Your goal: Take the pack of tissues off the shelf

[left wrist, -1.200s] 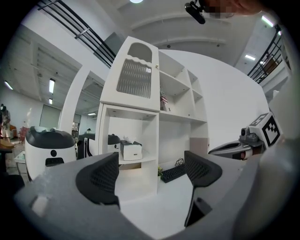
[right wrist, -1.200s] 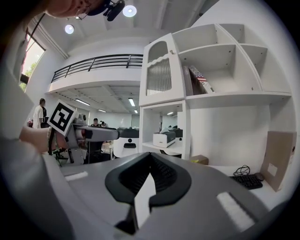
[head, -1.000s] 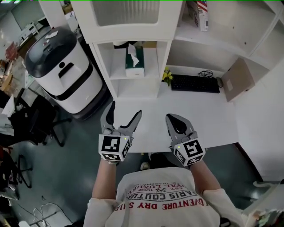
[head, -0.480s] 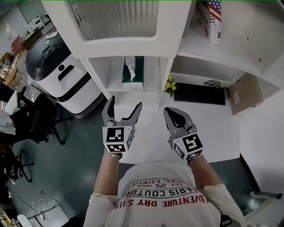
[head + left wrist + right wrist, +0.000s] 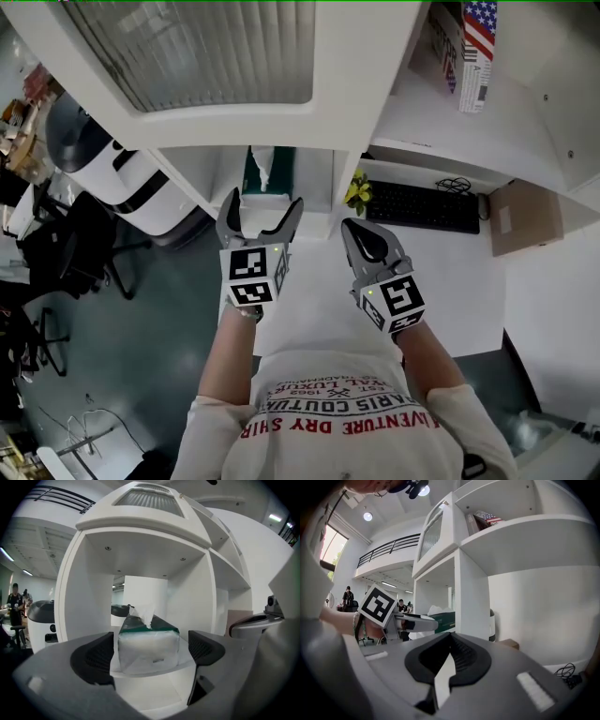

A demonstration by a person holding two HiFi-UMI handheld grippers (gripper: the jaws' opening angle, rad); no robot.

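Note:
The pack of tissues (image 5: 267,171), clear wrap with a green top and a white tissue sticking up, lies in the open shelf cubby (image 5: 323,183). My left gripper (image 5: 262,208) is held just in front of it, and its jaws are opening wide. In the left gripper view the pack (image 5: 148,644) shows framed between the two pads (image 5: 96,656), which do not touch it. My right gripper (image 5: 354,234) hovers over the desk to the right, shut and empty. In the right gripper view its jaws meet (image 5: 449,641), with the pack (image 5: 444,617) off to the left.
A black keyboard (image 5: 427,204) and yellow flowers (image 5: 354,190) sit on the white desk (image 5: 469,281). A flag-printed box (image 5: 476,47) stands on an upper shelf. A cardboard piece (image 5: 525,217) lies at right. A white-and-black round machine (image 5: 112,164) and chairs (image 5: 66,253) stand at left.
Both grippers have risen and moved forward toward the shelf. The left gripper now sits right at the cubby with the tissue pack, its jaws a little wider.

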